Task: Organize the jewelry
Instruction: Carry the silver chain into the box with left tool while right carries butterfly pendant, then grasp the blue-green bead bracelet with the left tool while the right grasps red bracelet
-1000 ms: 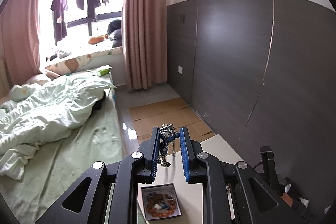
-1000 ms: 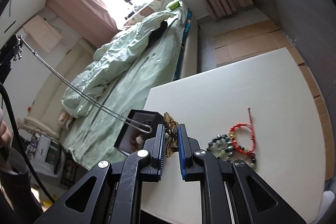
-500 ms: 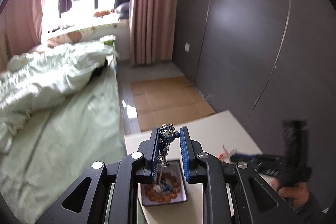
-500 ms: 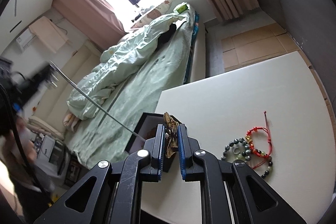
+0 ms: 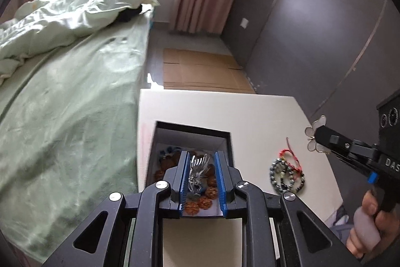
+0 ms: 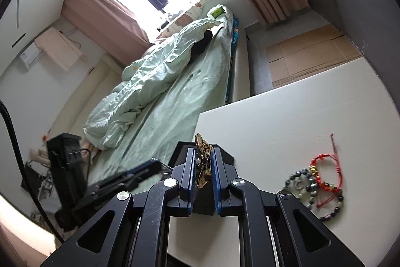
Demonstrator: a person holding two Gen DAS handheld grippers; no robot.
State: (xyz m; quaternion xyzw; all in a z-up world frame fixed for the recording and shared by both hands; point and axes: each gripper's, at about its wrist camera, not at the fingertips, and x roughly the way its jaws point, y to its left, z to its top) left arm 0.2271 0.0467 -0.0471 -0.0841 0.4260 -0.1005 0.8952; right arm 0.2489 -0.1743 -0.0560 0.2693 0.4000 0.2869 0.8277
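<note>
White table (image 5: 250,111), bracelets (image 5: 287,174) (beside box (image 5: 192,134))

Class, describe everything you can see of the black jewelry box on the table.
The black jewelry box is an open, lidless rectangular box with dark outer walls and a pale lining. It sits flat near the edge of the white table on the side facing the bed. Brown beaded bracelets lie inside, with something blue at the back. The left gripper hangs over it, a silver winged pendant between its pads.
</note>
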